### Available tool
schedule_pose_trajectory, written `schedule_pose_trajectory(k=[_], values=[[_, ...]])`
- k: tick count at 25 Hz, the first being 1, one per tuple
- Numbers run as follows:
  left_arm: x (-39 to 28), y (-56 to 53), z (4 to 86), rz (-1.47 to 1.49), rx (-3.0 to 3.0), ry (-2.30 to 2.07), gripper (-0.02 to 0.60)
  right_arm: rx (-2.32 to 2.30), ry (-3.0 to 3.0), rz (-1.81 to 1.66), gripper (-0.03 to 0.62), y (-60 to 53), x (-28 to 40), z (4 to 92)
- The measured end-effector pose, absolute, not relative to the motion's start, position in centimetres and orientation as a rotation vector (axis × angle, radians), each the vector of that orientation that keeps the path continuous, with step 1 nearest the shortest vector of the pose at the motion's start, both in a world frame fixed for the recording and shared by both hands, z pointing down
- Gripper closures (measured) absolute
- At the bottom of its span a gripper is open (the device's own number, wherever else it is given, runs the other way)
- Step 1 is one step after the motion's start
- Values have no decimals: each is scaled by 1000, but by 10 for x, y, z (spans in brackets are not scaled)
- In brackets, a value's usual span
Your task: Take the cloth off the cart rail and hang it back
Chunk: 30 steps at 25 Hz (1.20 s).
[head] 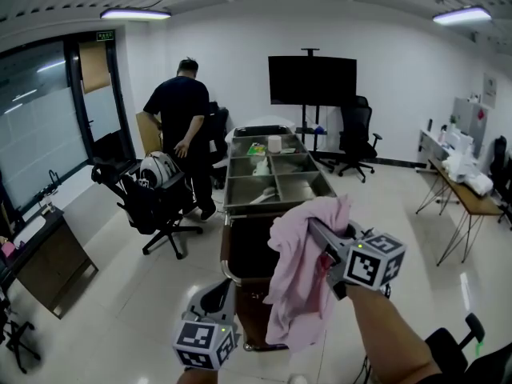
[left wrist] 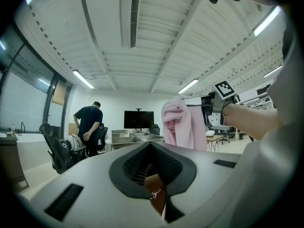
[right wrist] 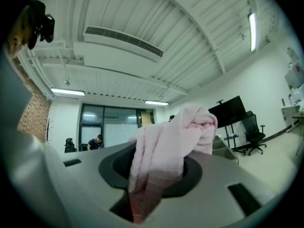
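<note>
A pink cloth (head: 300,270) hangs bunched from my right gripper (head: 320,242), which is shut on its upper part and holds it in the air over the near end of the cart (head: 226,256). In the right gripper view the cloth (right wrist: 166,146) rises out of the jaw recess and fills the middle. The left gripper view shows the cloth (left wrist: 183,125) hanging to the right, with the right forearm behind it. My left gripper (head: 218,296) is low at the cart's near left corner, apart from the cloth. Its jaws are hidden by its own body.
The cart carries several steel trays (head: 276,178) and a dark bin at its near end. A person (head: 182,126) stands at the back left beside an office chair (head: 156,194) with a helmet on it. A television (head: 312,80) stands behind, a desk (head: 464,194) at right, a cabinet (head: 44,262) at left.
</note>
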<state>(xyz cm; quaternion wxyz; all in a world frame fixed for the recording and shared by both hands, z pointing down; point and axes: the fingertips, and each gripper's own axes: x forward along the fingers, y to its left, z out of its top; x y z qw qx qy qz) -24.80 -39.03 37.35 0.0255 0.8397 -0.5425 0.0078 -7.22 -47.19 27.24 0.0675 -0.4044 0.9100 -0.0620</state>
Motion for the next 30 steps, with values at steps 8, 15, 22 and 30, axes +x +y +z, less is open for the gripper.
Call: schedule_pose_trajectory(k=[8,15,22,30], values=[[-240,-438,384,56,2571,-1687,581,-1292,2848,-380,443,-557,-77,350],[-227,-467,389,58,2549,-1699,581,-1256,3013,-461,388,-586,-81,394],[-221,-473,400,75,2529,-1689,581,-1166,3173,-638,134,-578,-93,429],[-218,-456,403,78,2537,-1674,581,-1227,3177,-664,134,-554,-79,438]])
